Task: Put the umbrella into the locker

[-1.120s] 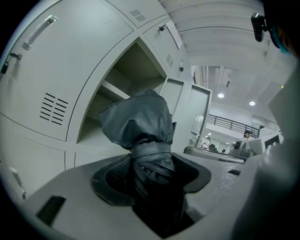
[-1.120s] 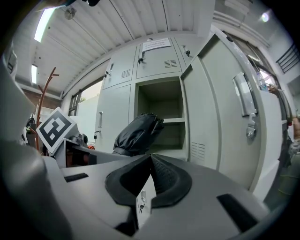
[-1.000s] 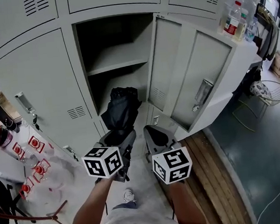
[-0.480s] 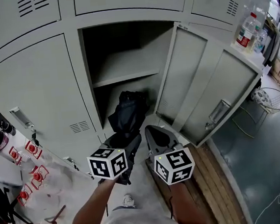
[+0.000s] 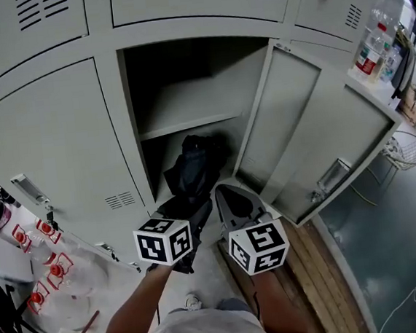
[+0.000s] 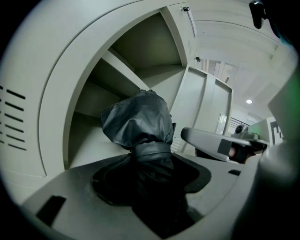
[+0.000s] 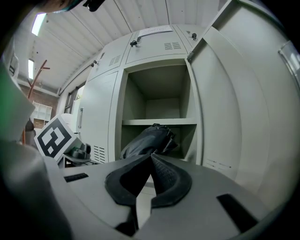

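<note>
A folded black umbrella (image 5: 191, 169) pokes into the lower compartment of the open grey locker (image 5: 188, 113), under its shelf. My left gripper (image 5: 186, 201) is shut on the umbrella (image 6: 140, 126) near its strapped neck; the bunched canopy points into the opening. In the right gripper view the umbrella (image 7: 149, 140) shows just inside the locker (image 7: 159, 93) below the shelf. My right gripper (image 5: 229, 200) hovers beside the left one, just right of the umbrella, shut with nothing between its pads (image 7: 161, 176).
The locker door (image 5: 316, 144) swings open to the right. Shut locker doors (image 5: 51, 133) flank the opening on the left. Bottles (image 5: 369, 55) stand on a surface at right. A wooden platform (image 5: 318, 283) lies underfoot at right; red-marked items (image 5: 40, 251) sit lower left.
The left gripper has carried the umbrella forward, so its tip now sits deeper inside the lower compartment. The right gripper has kept its place beside it.
</note>
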Action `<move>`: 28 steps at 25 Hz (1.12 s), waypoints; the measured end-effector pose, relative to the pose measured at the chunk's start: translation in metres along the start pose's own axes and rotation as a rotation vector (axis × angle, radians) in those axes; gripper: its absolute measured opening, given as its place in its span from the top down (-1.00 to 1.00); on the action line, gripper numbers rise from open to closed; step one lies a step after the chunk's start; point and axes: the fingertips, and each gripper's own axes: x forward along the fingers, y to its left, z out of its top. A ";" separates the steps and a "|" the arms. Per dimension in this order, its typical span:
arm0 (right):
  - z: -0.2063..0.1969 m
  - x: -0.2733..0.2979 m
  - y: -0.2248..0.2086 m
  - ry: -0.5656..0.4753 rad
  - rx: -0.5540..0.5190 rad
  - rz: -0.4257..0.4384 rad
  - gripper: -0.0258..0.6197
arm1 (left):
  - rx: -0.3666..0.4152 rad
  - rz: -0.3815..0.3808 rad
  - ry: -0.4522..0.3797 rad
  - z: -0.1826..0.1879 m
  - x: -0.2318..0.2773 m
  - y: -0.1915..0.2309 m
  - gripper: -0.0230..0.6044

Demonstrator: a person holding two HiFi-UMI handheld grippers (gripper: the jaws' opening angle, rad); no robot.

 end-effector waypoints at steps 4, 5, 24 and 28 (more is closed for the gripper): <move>0.002 0.007 -0.005 -0.013 0.007 0.021 0.91 | 0.017 0.020 0.010 0.002 0.007 0.003 0.11; 0.003 0.010 -0.006 -0.018 0.007 0.032 0.91 | 0.021 0.028 0.010 0.003 0.009 0.004 0.11; 0.008 0.046 -0.025 -0.045 -0.021 0.256 0.91 | -0.002 0.238 -0.028 0.014 0.040 0.028 0.11; 0.008 0.049 -0.027 -0.048 -0.017 0.277 0.91 | 0.006 0.259 -0.021 0.015 0.045 0.031 0.11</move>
